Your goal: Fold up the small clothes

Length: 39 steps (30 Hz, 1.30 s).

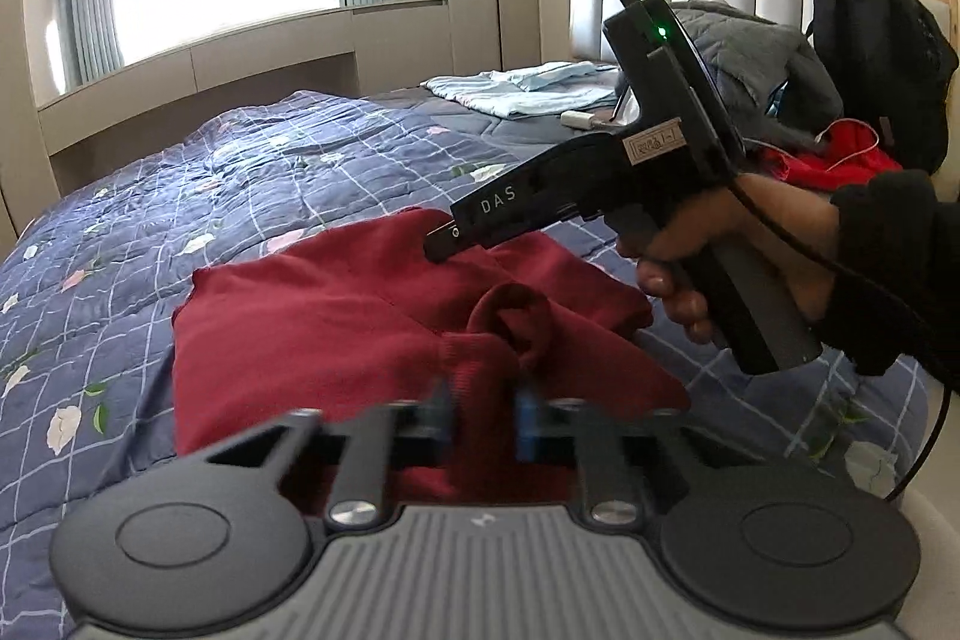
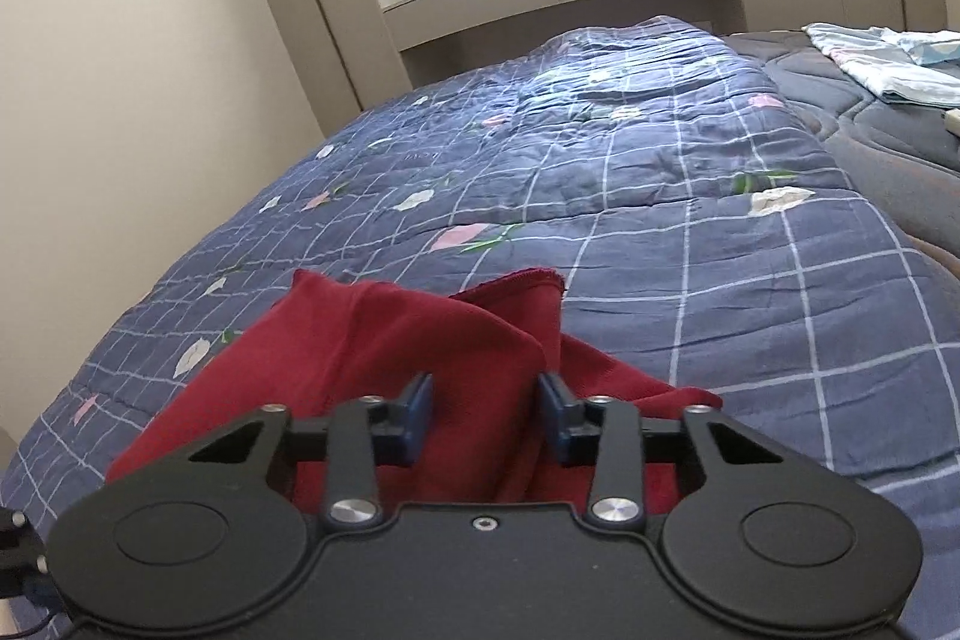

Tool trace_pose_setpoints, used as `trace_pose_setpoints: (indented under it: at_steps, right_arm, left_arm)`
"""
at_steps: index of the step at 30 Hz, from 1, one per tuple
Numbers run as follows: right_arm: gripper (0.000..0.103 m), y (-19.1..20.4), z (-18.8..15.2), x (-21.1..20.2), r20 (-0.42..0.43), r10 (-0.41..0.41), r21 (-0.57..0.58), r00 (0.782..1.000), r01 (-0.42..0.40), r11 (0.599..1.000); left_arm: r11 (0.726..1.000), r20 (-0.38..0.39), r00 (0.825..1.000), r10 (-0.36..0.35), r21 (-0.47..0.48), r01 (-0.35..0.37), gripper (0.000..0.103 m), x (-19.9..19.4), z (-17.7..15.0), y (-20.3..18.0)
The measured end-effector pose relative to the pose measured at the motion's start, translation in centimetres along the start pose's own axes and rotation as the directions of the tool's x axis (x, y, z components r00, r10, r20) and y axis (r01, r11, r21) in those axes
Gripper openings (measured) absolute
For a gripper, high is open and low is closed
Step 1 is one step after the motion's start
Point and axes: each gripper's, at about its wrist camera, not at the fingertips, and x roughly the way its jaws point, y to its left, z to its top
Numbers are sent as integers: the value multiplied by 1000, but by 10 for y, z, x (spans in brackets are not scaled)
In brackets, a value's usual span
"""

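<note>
A: Where's the garment?
B: Red garment (image 1: 336, 316) on the bed (image 1: 180, 172), partly folded, spreading ahead of both tools, long axis running left-right in the left wrist view.
A: Left gripper (image 1: 480, 415)?
B: Jaws pinched on a bunched cuff-like fold at the near edge. Blurry, but cloth fills the gap.
A: Right gripper (image 2: 485, 421)?
B: Jaws parted with a raised fold of the garment between them; pads look apart from it, so released, I'd say. The right hand (image 1: 714, 268) holds it low, nose angled down over the far edge.
A: Nearer one?
B: Left already has cloth. My guess: the right must close before any carry-over.
</note>
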Motion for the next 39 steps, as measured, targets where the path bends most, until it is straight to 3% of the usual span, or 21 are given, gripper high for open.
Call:
trace_pose_setpoints:
  at_steps: [1,3,6,15,23,26,28,30,32,34,36,37,39]
  right_arm:
    - [33,0,0,1,-3,1,-5,1000,-1,1000]
    - [14,-1,-2,2,-6,4,0,1000,-4,1000]
    - [6,-1,-1,0,9,11,13,1000,-11,1000]
    - [5,-2,25,-49,145,-41,-12,989,43,999]
    - [5,-31,-2,-41,65,-132,31,989,131,991]
    - [6,-35,-11,-36,57,-132,61,990,129,990]
    - [7,-32,-13,-36,61,-142,54,988,139,989]
    - [15,-27,-14,-37,65,-160,36,985,158,987]
    - [20,-24,-12,-41,73,-183,29,980,181,983]
    - [28,-21,-12,-47,84,-207,33,975,205,978]
    - [52,-16,-13,-54,97,-239,39,966,237,971]
    - [58,-11,-14,-59,111,-259,40,960,256,966]
    - [80,-1,-19,-69,140,-278,41,950,275,961]
  left_arm:
    - [1000,3,1000,8,-9,-8,9,0,0,0]
    - [1000,10,1000,2,-27,-1,7,-3,0,2]
    - [1000,27,1000,1,-31,0,6,-8,1,2]
    - [997,71,995,-72,-36,75,6,-13,21,-11]
    - [995,-21,995,-101,-9,101,7,20,5,-35]
    - [991,-26,991,-129,-39,128,19,17,2,-31]
    - [989,-36,990,-139,-64,136,44,13,2,-26]
    - [985,-31,990,-141,-107,136,62,7,3,-19]
    - [975,-14,988,-155,-164,151,71,-1,6,-9]
    - [960,8,987,-161,-232,159,88,-12,7,4]
    - [946,40,991,-131,-294,137,97,-21,8,20]
    - [937,53,993,-101,-329,113,102,-26,8,28]
    - [915,66,998,-24,-400,48,103,-30,7,47]
